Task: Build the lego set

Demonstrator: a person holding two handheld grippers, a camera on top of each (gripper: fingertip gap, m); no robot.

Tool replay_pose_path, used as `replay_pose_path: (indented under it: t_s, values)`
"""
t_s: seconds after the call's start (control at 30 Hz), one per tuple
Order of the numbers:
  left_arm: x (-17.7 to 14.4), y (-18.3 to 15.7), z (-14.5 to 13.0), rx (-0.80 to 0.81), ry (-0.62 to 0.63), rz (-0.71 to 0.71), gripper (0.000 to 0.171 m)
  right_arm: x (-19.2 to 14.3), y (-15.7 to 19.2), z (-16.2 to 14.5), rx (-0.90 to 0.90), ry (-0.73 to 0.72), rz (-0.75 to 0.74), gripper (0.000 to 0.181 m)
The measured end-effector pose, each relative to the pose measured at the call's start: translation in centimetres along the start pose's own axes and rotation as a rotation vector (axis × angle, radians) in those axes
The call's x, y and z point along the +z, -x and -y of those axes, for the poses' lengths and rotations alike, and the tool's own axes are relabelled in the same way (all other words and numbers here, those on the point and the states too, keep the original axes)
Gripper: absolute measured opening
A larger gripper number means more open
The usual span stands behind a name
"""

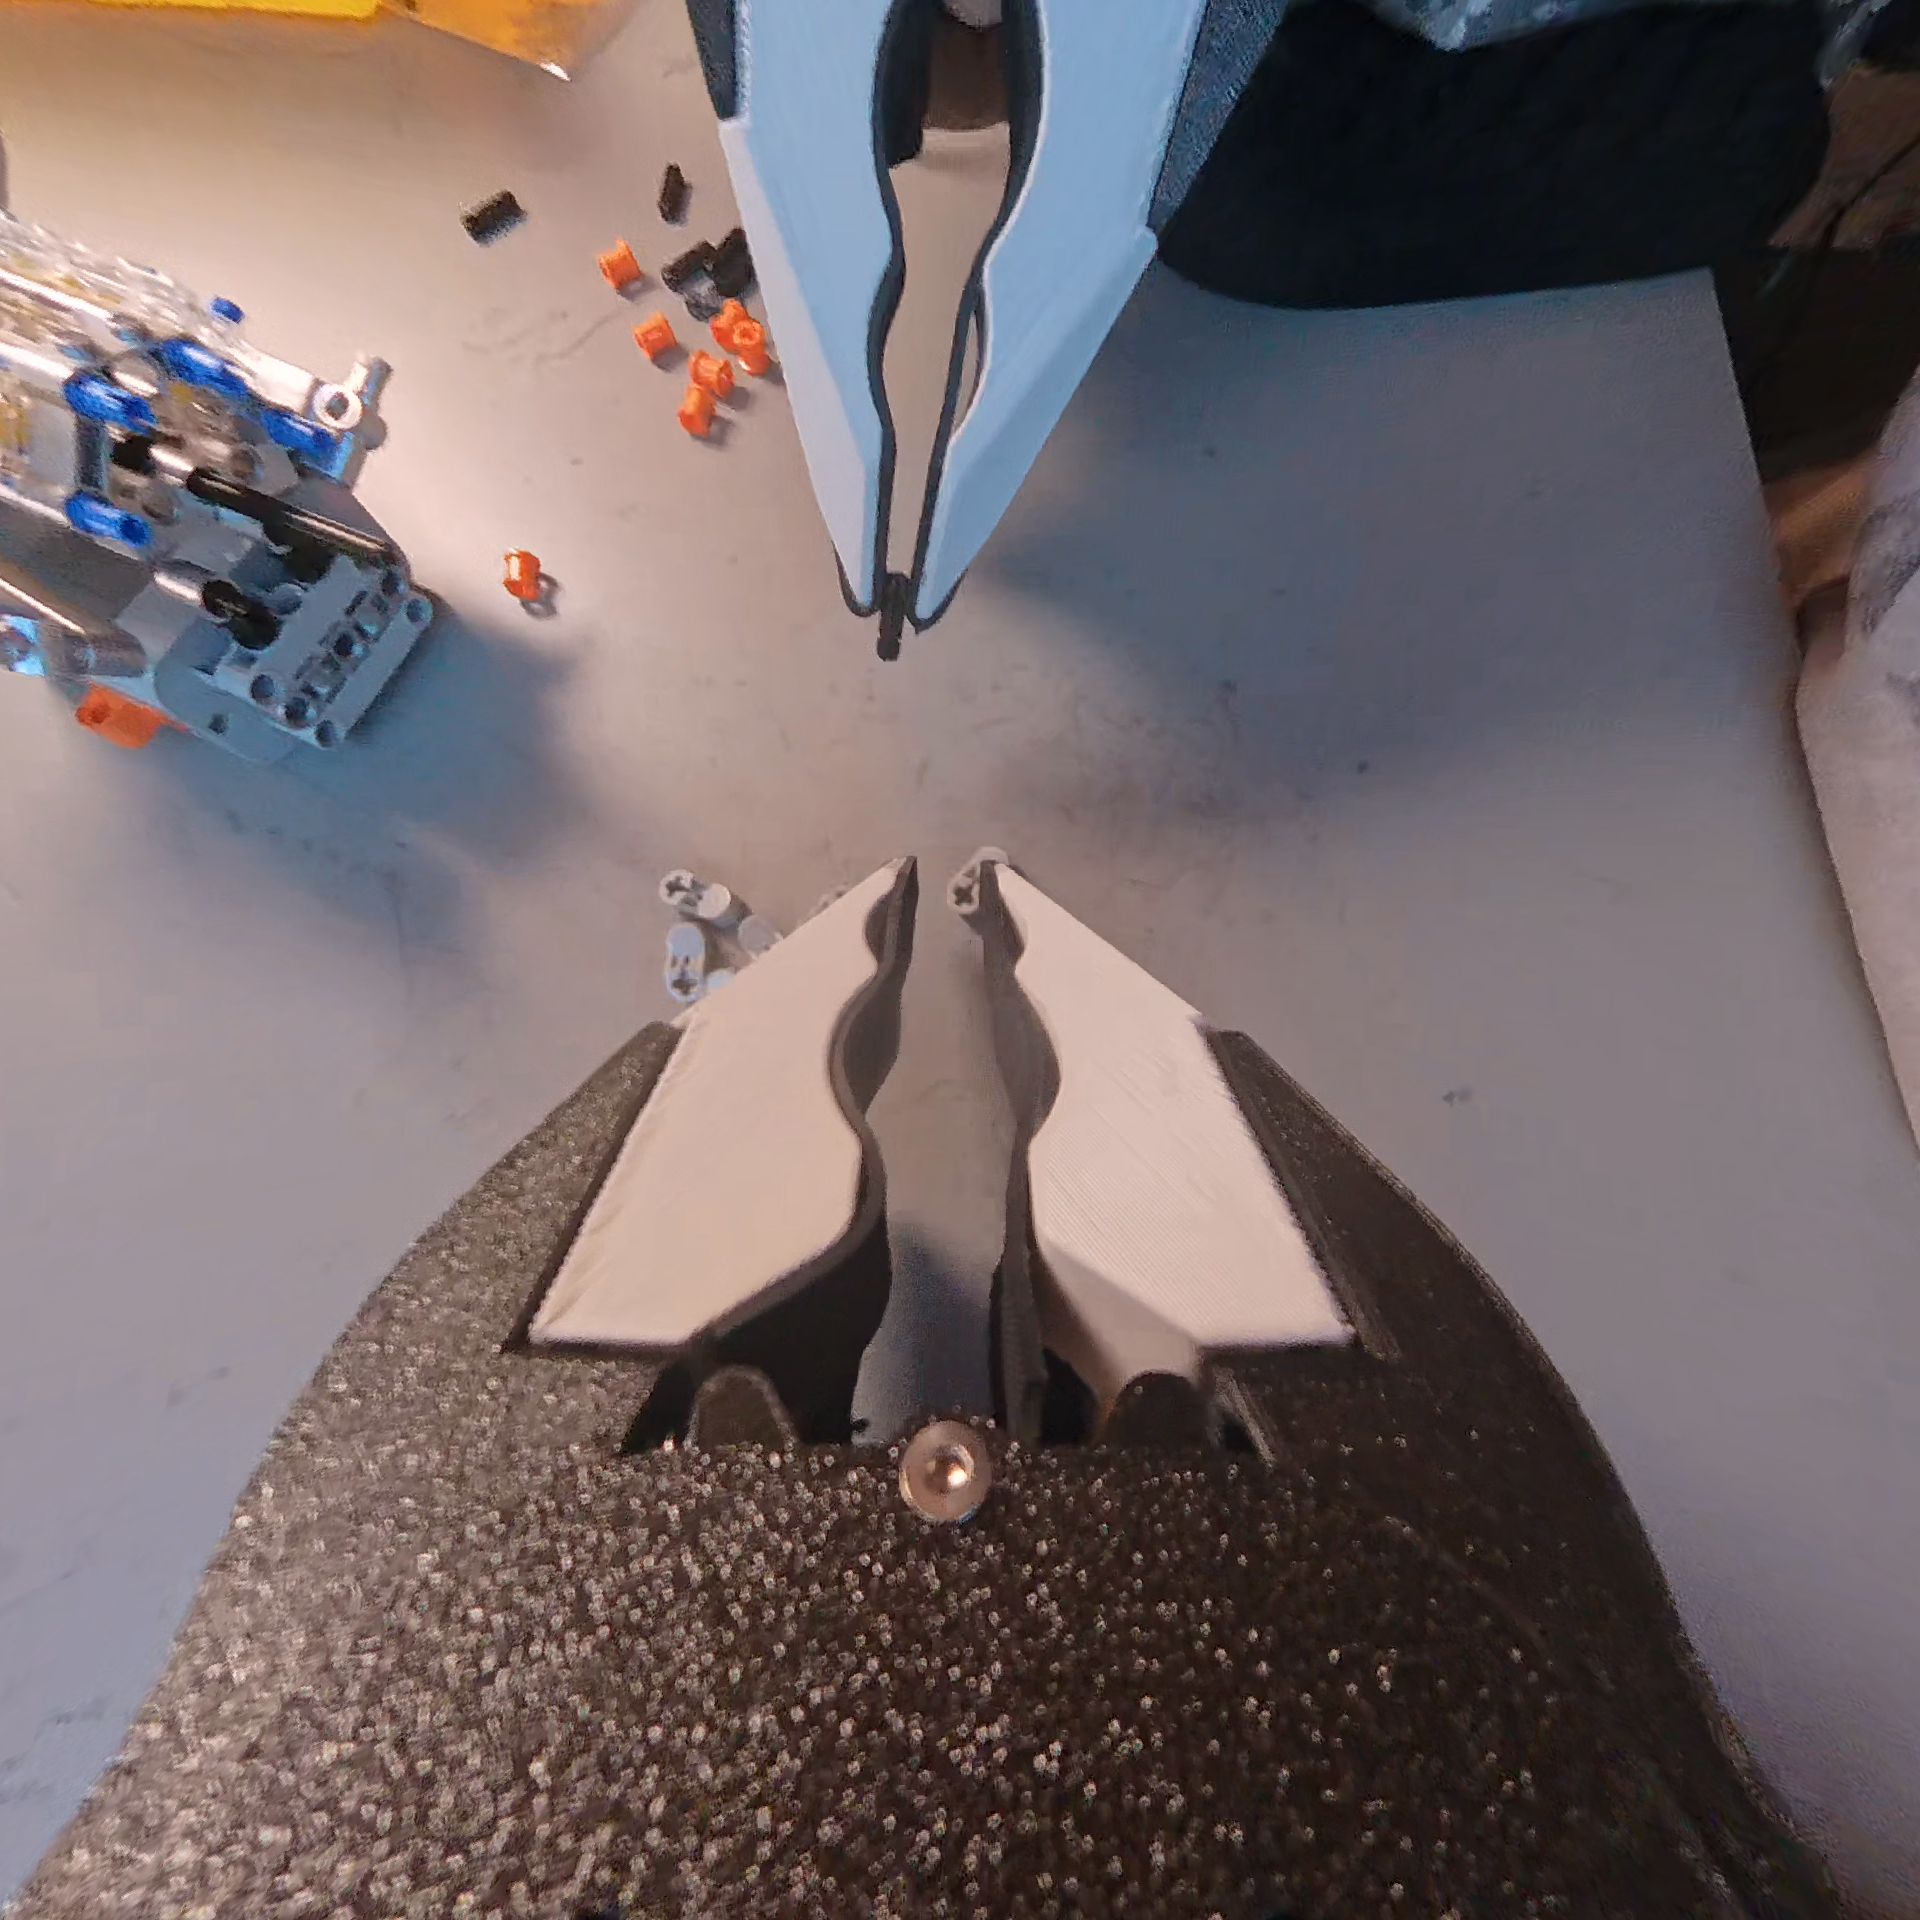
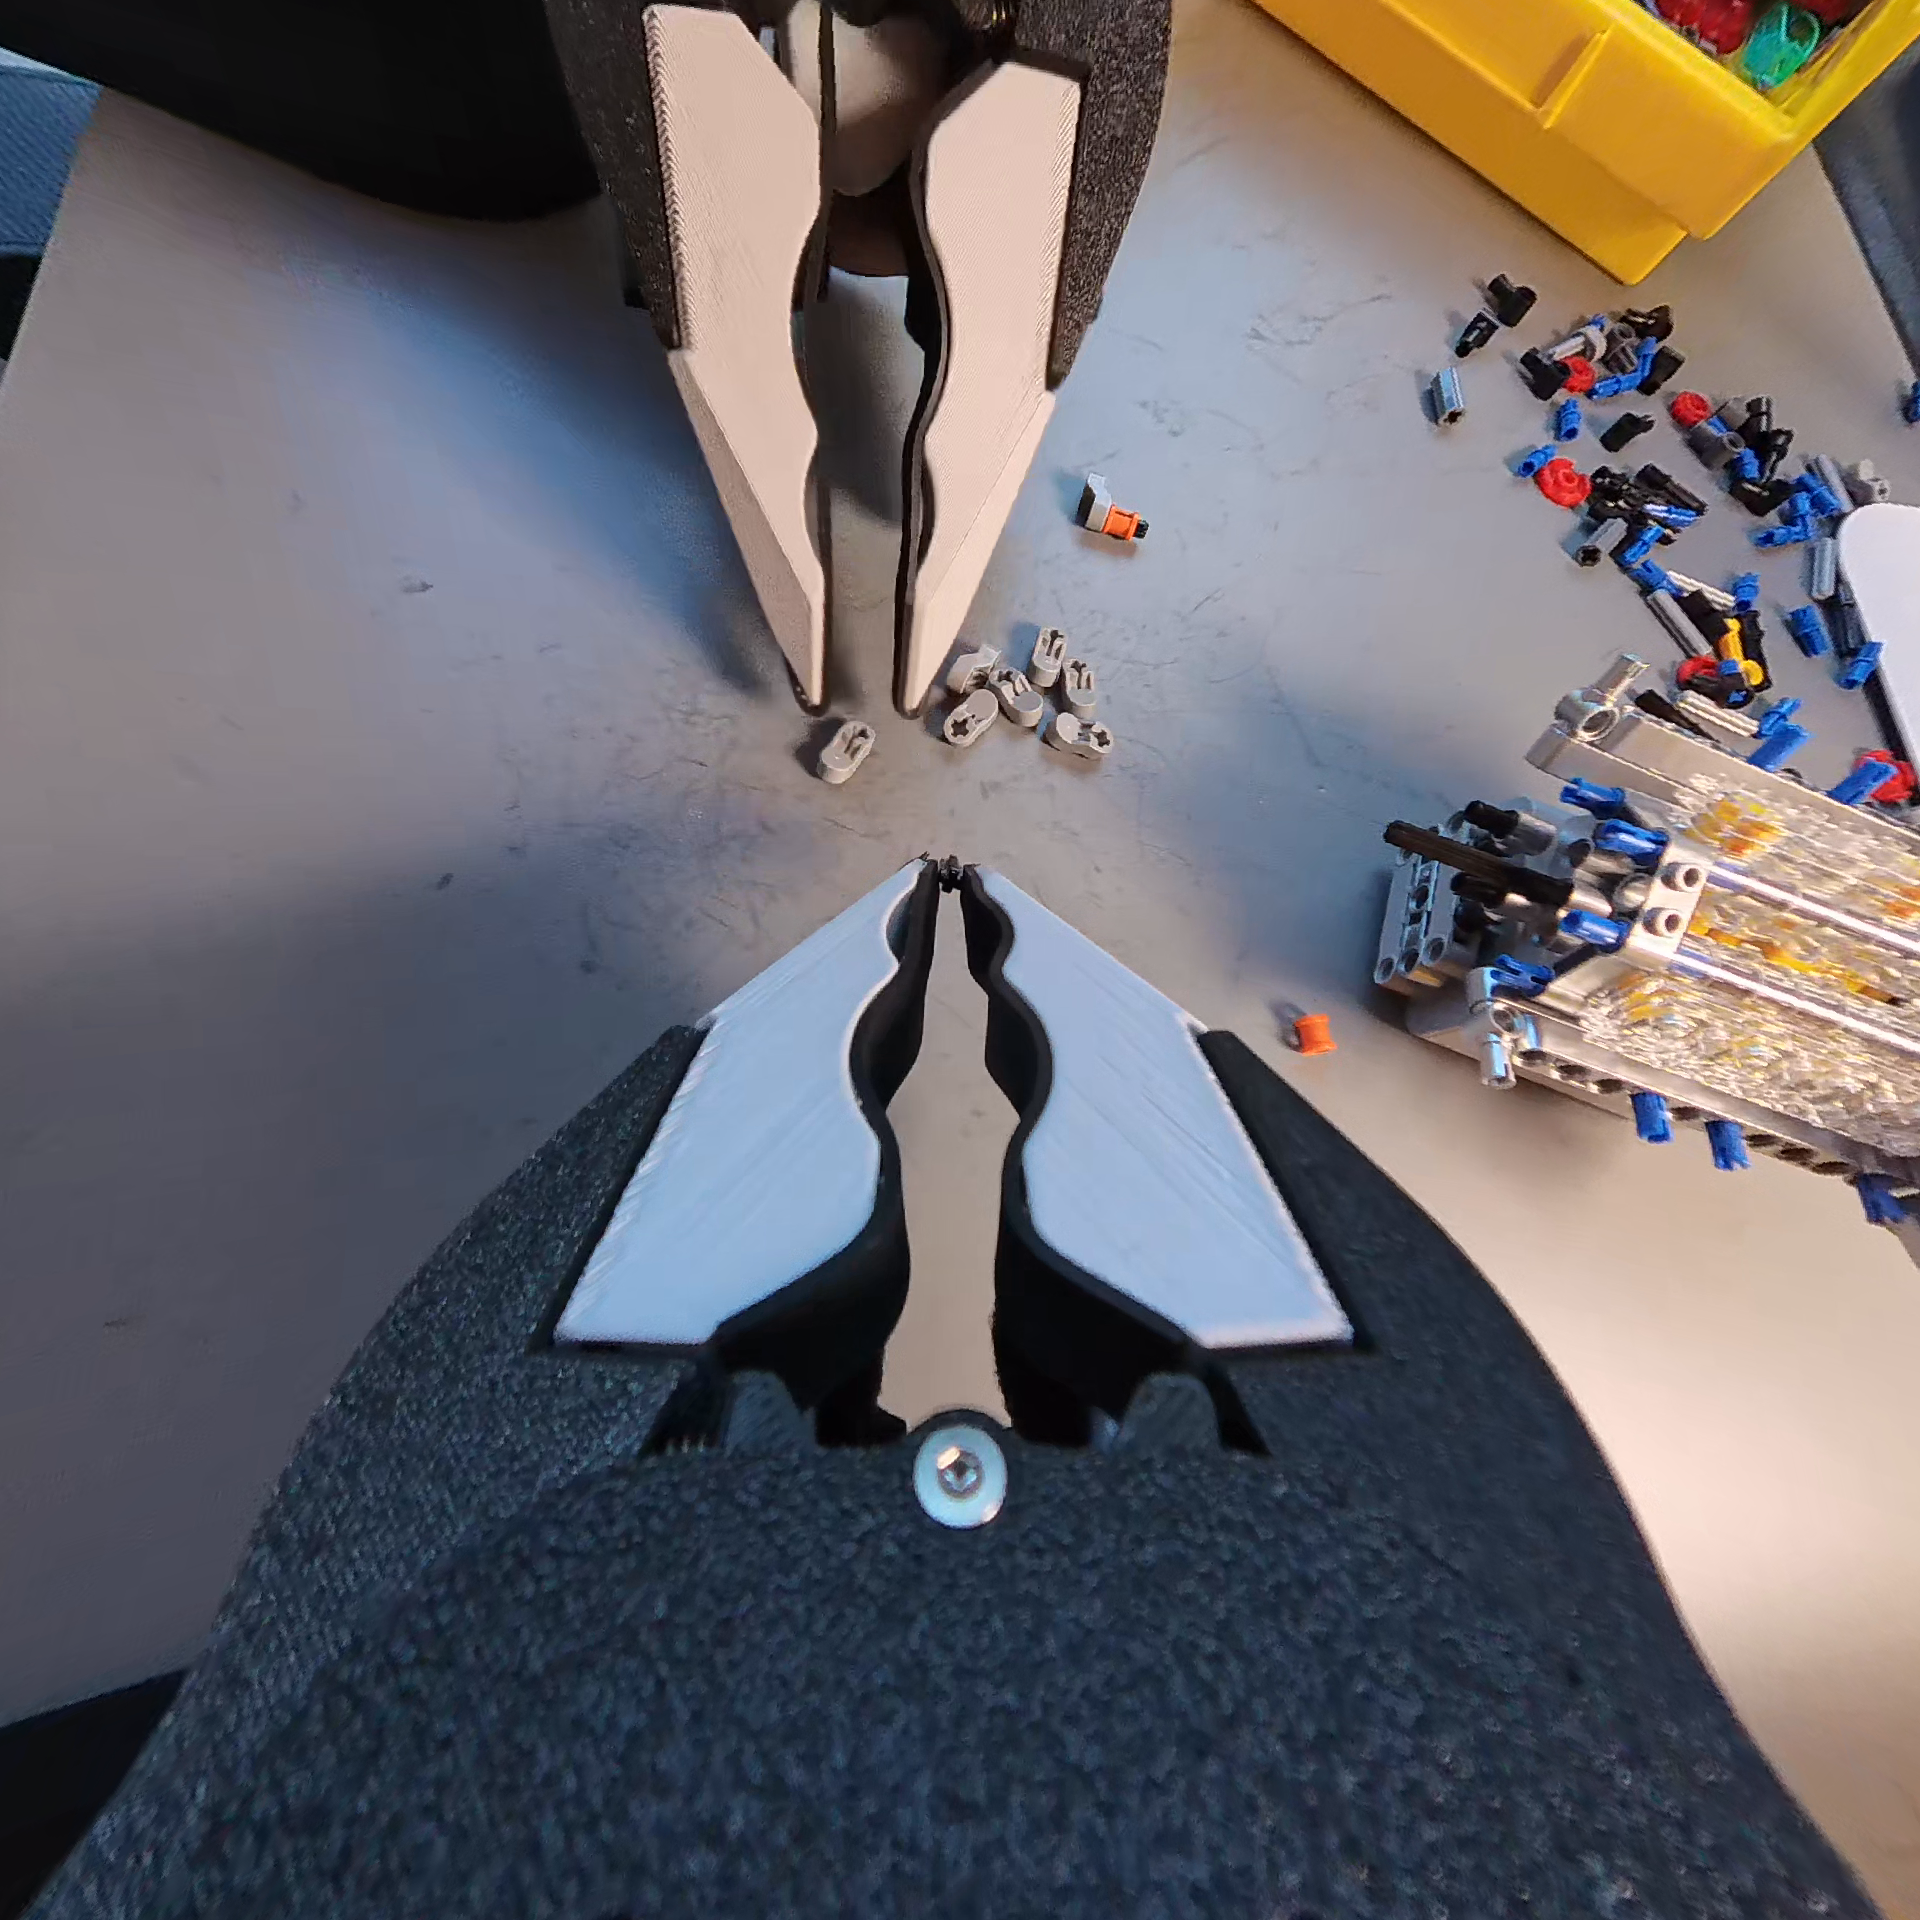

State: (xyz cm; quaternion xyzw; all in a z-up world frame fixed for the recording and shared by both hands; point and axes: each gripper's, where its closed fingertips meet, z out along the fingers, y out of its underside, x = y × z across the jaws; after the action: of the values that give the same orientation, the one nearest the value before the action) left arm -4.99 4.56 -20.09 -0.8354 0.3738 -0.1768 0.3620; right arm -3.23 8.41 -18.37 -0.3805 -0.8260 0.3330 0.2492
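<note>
The right claw (image 2: 948, 871) is pinched shut on a tiny black pin (image 1: 888, 630), whose tip pokes out just past the fingertips; the left wrist view shows it best, hanging above the grey bench (image 1: 1299, 727) without touching it. The left claw (image 1: 951, 878) stands slightly apart, holding nothing, its tips low over the bench on either side of a single grey connector (image 2: 844, 750) with a cross-shaped hole. Just beside that claw lies a small heap of grey connectors (image 2: 1023, 698) of the same kind.

A grey beam assembly (image 1: 239, 582) studded with blue pins and a black axle sits off to one side, with a lone orange bush (image 2: 1311, 1033) near it. In the left wrist view a scatter of orange bushes (image 1: 717, 348) and a few black pieces (image 1: 707, 272) lies beside the right claw.

Only the right wrist view shows the yellow bin (image 2: 1538, 114) at the bench's far corner, the wide litter of blue, black and red small parts (image 2: 1683, 488) in front of it, and a small grey-and-orange piece (image 2: 1114, 511) lying alone. Only the left wrist view shows the bench's edge and dark fabric (image 1: 1455, 187) beyond it.
</note>
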Motion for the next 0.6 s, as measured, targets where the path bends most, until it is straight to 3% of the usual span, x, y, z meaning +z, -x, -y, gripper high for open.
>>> replay_pose_path:
  t_s: [0.17, 0.4, 0.6]
  values:
    - [0.7, -0.4, -0.7, 0.022, 0.035, -0.009, 0.019, 0.1, 0.3, 0.1, -0.005, -0.002, 0.013, 0.003]
    - [1.0, -1.4, -0.7, 0.047, 0.061, -0.034, 0.009, 0.5, 1.2, 0.1, -0.024, 0.007, 0.045, 0.004]
    - [0.6, -4.3, -0.6, 0.054, 0.035, -0.152, 0.011, 0.8, 1.6, -0.1, -0.026, 0.014, 0.064, 0.003]
